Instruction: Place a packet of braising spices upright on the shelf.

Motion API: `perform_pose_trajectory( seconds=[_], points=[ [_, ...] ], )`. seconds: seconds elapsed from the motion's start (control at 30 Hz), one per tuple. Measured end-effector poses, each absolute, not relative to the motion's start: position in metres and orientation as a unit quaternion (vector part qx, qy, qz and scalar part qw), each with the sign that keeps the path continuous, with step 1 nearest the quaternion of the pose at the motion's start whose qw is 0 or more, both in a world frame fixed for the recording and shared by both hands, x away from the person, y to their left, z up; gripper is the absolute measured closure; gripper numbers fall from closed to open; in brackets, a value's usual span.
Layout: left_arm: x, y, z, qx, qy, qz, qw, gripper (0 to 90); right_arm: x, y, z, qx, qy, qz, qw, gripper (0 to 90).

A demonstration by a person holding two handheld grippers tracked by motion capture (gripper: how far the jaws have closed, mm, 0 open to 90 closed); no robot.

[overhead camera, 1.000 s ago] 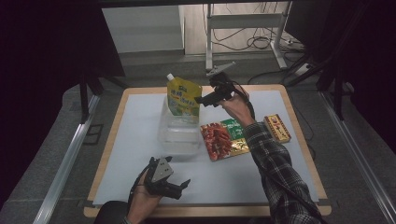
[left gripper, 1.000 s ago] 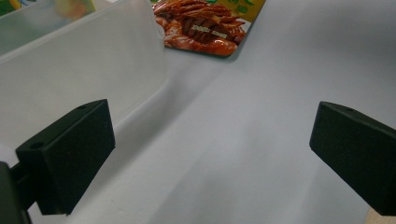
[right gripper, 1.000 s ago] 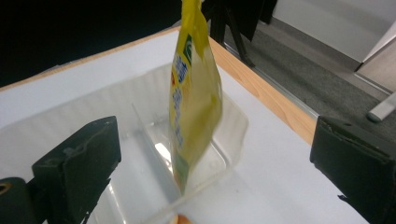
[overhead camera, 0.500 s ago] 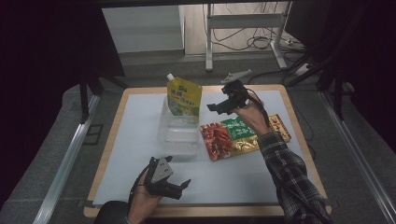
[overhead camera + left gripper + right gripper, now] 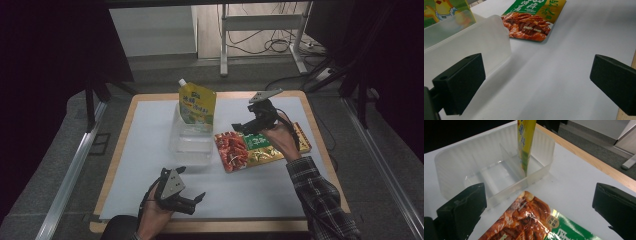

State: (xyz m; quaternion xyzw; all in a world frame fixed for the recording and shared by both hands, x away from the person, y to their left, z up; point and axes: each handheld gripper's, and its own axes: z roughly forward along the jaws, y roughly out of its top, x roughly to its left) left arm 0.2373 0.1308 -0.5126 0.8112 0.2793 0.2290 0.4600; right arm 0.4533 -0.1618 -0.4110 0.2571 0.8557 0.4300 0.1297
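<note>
A clear plastic bin (image 5: 192,140) sat near the middle of the white mat (image 5: 150,150), and a yellow spouted pouch (image 5: 197,104) stood upright in its far compartment, leaning on the divider. Just to the bin's right lay a flat red-and-green snack packet (image 5: 246,150), touching or nearly touching the bin's wall, with a smaller brown-and-gold packet (image 5: 300,137) partly tucked behind the person's right hand. The right gripper (image 5: 243,127) hovered above the snack packet, jaws spread wide with nothing between them; from its own view the packet (image 5: 531,222) lay right below and the bin (image 5: 494,167) beyond. The left gripper (image 5: 196,199) rested low at the mat's near edge, jaws likewise apart and empty, the bin's near wall (image 5: 466,47) close beside one jaw. Since a second before, the right gripper had drawn back from the pouch towards the snack packet; the left had not moved.
</note>
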Motion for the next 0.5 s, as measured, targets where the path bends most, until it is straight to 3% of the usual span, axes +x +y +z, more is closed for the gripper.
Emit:
perform_pose_trajectory(
  seconds=[0.5],
  points=[
    [0.233, 0.128, -0.511, 0.81, 0.256, 0.248, 0.467, 0.0, 0.424, -0.181, -0.431, 0.258, 0.857, 0.421, 0.148, 0.0]
  ],
)
